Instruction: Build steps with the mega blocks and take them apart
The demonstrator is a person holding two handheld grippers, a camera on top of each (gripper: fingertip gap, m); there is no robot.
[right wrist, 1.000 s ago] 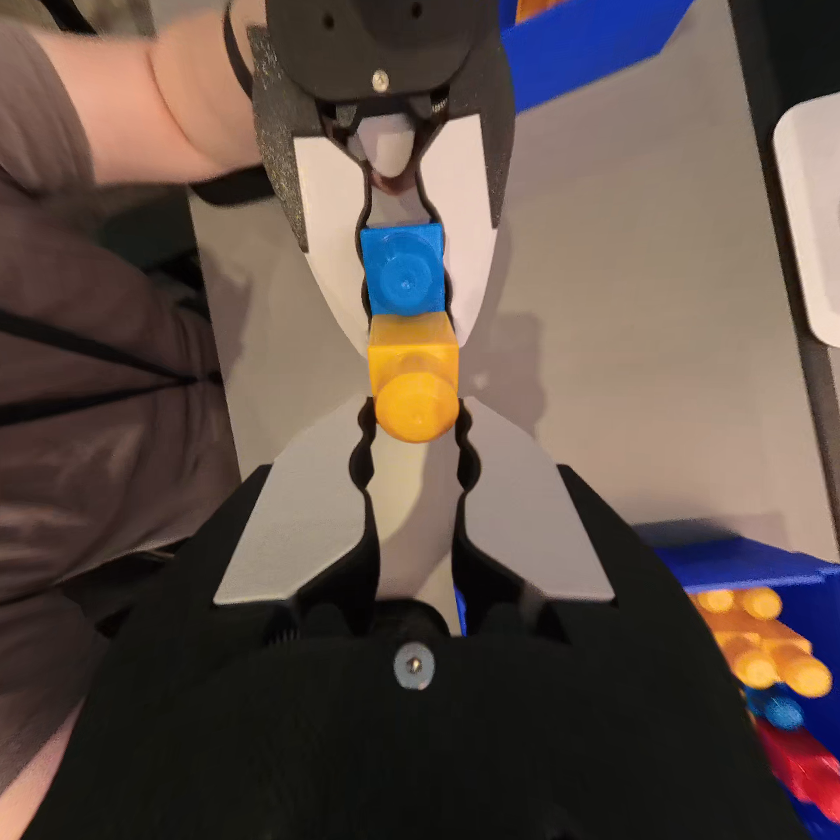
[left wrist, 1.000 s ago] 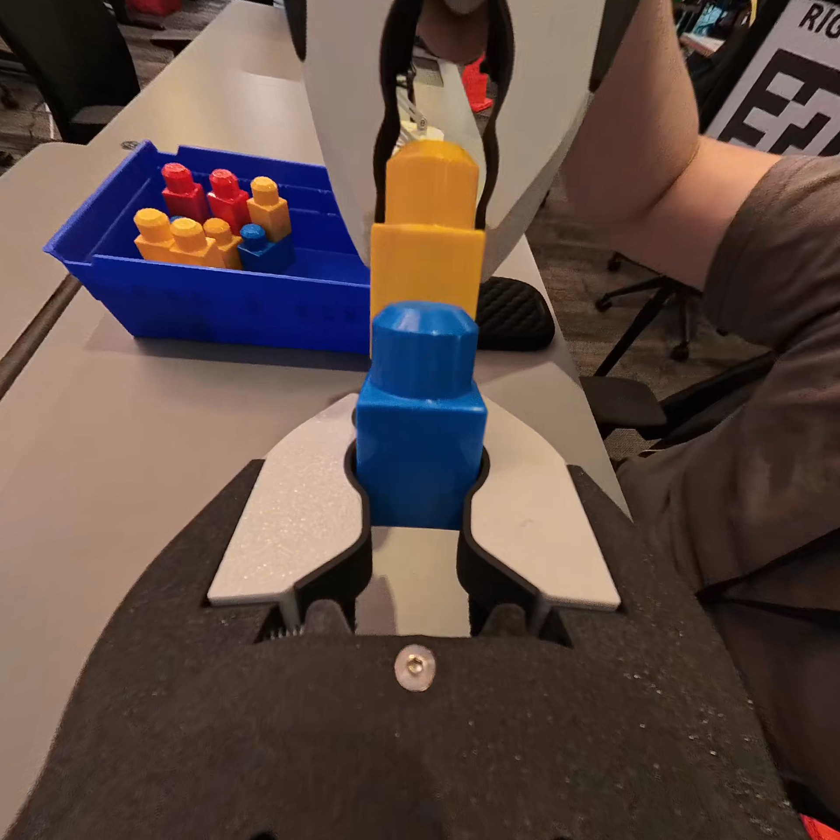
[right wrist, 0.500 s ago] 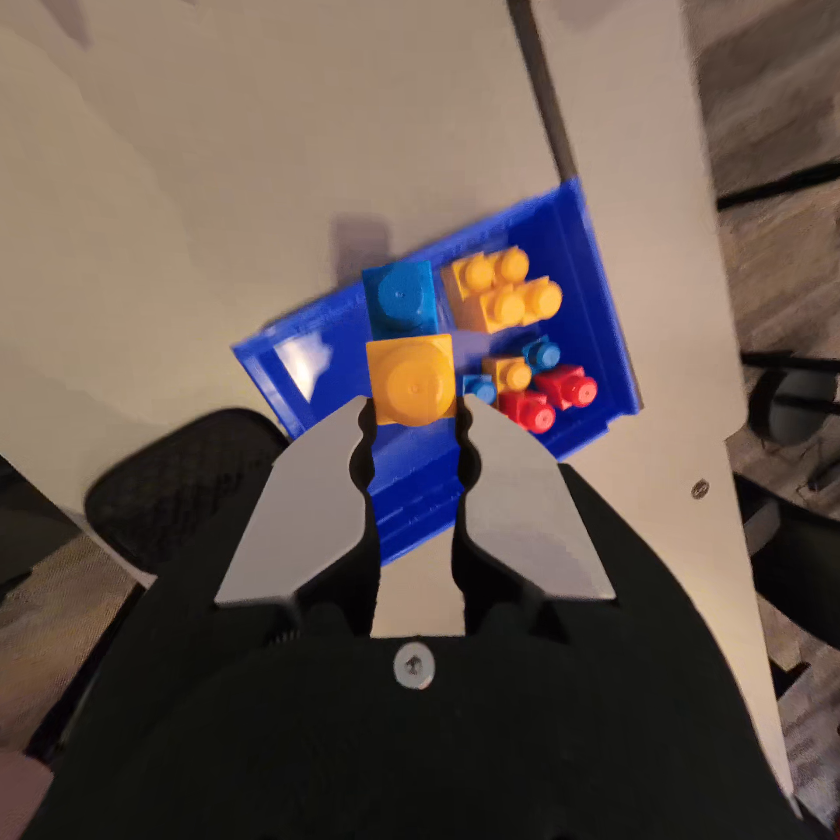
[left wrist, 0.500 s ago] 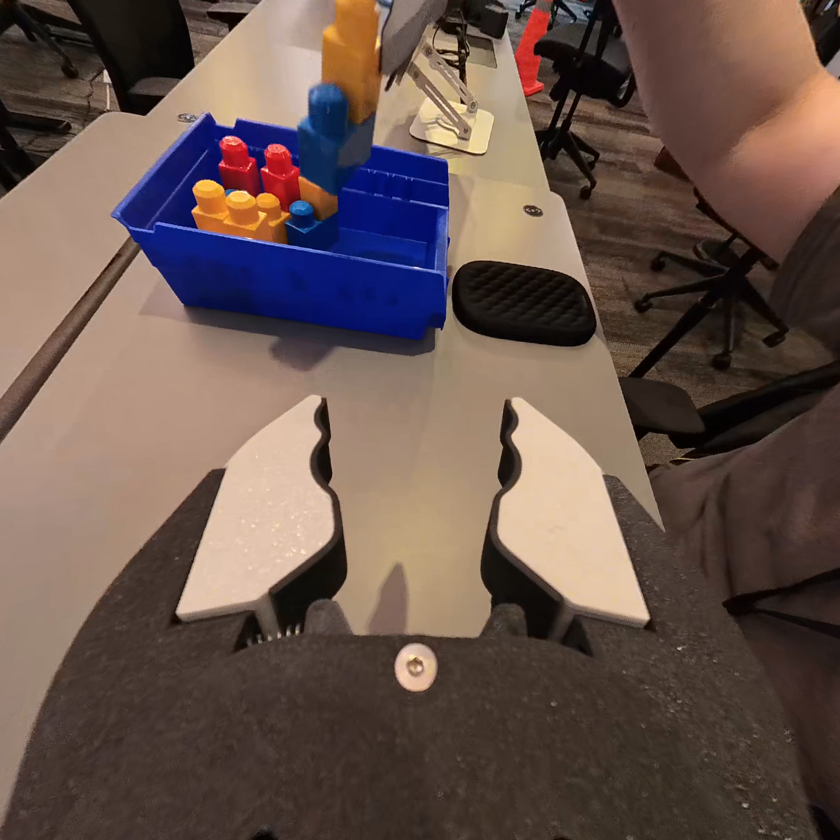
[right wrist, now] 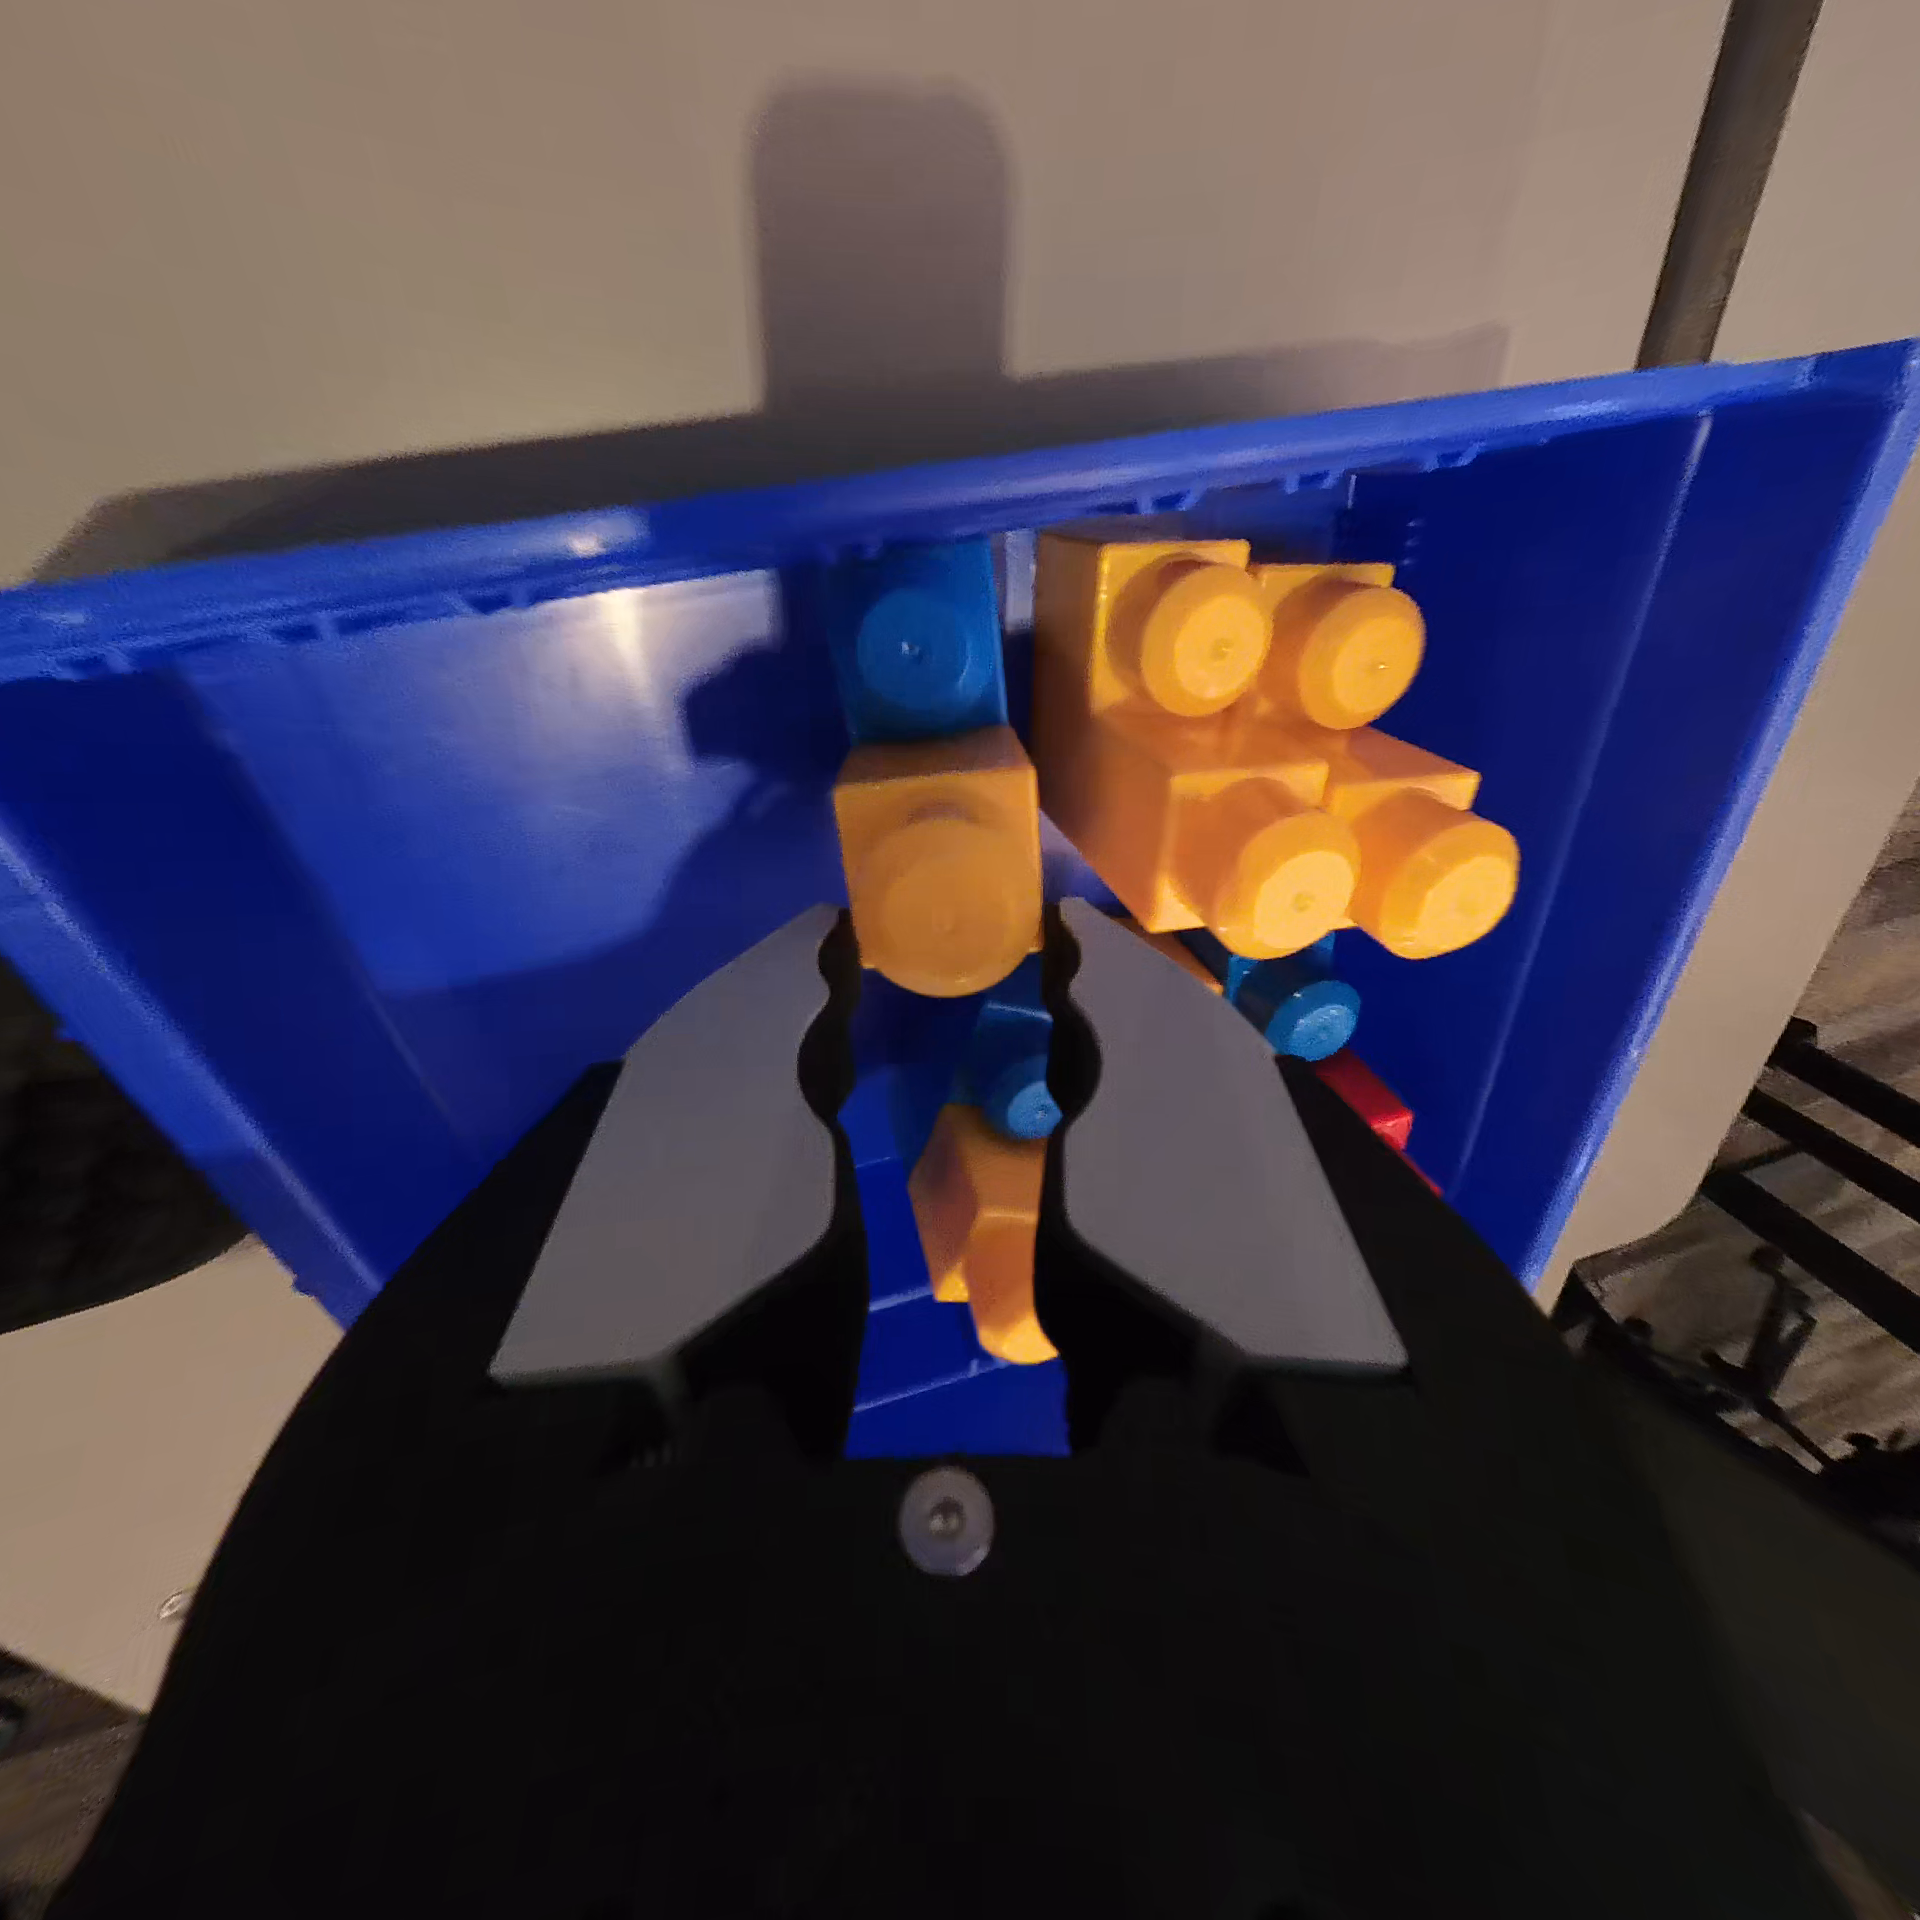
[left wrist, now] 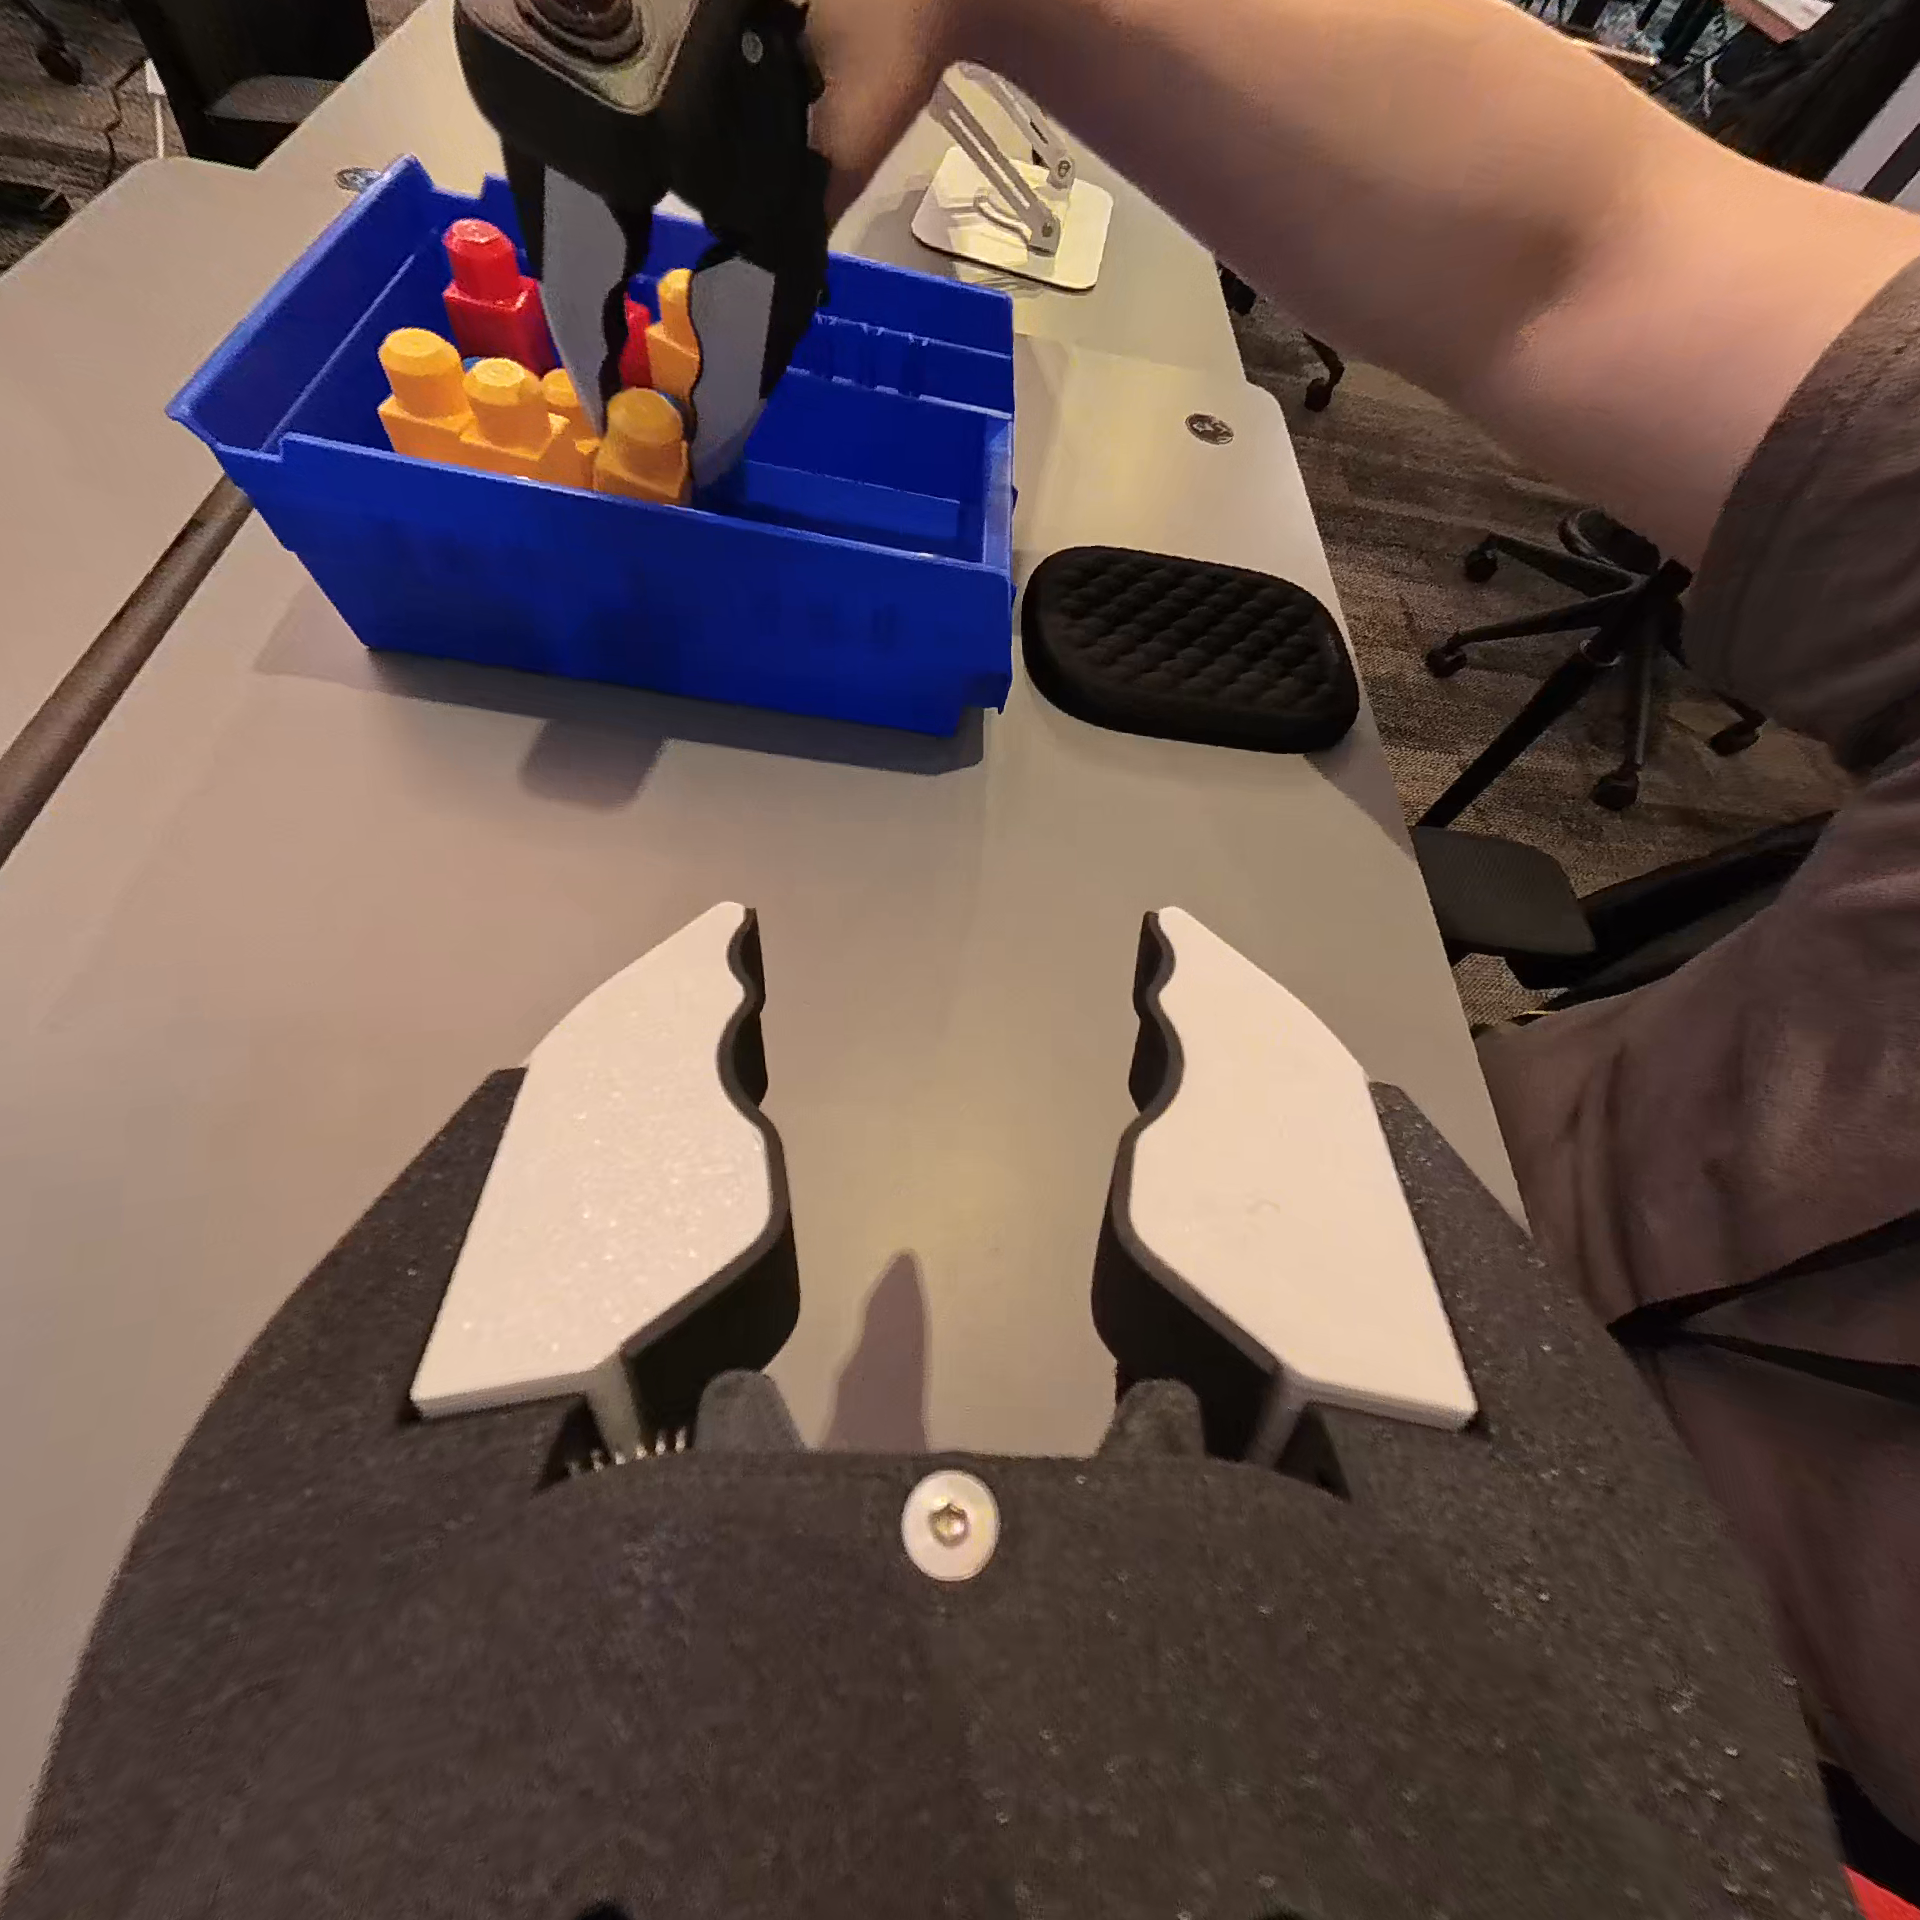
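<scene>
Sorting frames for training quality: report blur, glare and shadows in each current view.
Left wrist view: sharp; wide-angle bending at the table edges, a shadow in front of the blue bin. Right wrist view: soft blur on the orange block between the right gripper fingers; glare on the bin's inner wall; a dark shadow on the table beyond.

Orange single-stud block (right wrist: 940, 873) joined to blue single-stud block (right wrist: 920, 649), upright inside blue bin (right wrist: 312, 727), just beside four-stud orange cluster (right wrist: 1247, 790) in same bin, small blue (right wrist: 1294, 1018) and red (left wrist: 488, 291) blocks behind
</scene>
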